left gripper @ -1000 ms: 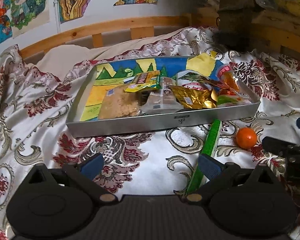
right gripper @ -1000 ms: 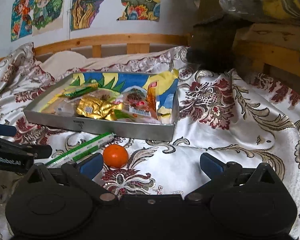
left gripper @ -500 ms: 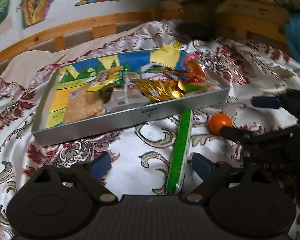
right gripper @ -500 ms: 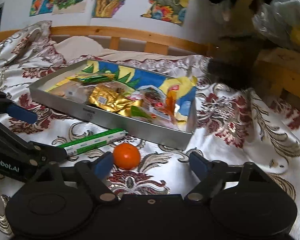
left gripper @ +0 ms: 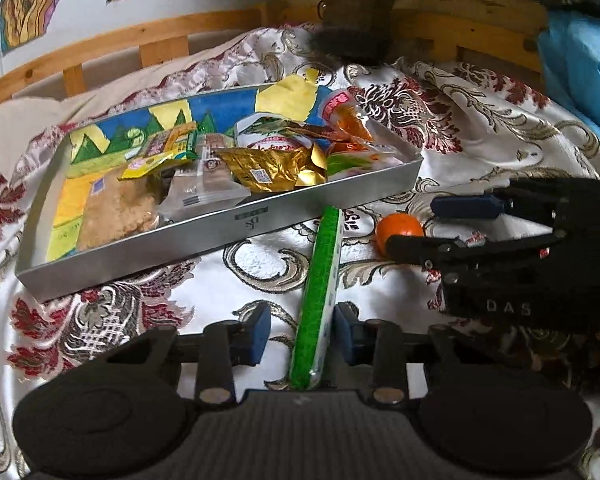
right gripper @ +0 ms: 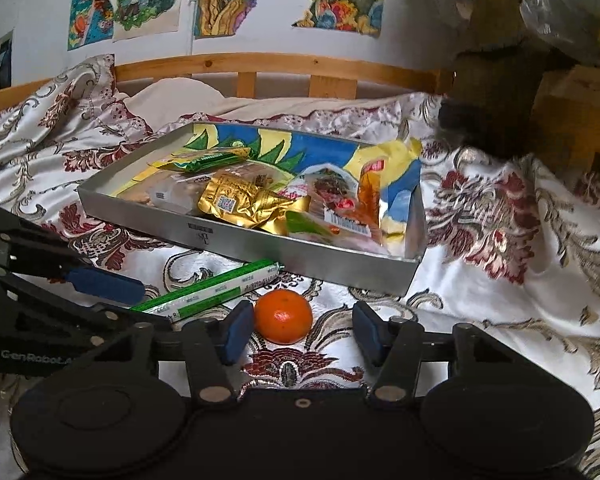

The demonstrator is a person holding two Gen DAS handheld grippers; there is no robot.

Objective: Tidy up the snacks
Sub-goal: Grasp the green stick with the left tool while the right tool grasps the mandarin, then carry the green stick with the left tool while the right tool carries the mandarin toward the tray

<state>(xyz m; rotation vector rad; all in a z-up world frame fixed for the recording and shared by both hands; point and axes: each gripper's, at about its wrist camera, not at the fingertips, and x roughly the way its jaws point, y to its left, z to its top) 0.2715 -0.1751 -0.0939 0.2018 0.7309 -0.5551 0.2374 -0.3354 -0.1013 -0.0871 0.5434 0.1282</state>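
Snacks mostly sit piled in the metal tray (left gripper: 236,236) on the bed's patterned bedspread (right gripper: 500,300). Two stragglers lie just in front of it: a long green stick pack (left gripper: 318,292) and a small orange (right gripper: 283,316). Left gripper (left gripper: 300,334) is closing around the stick pack's near end, pads not quite pressing yet. Right gripper (right gripper: 300,332) is closing too, orange between its fingers (right gripper: 234,332), one pad about touching it, the other apart.
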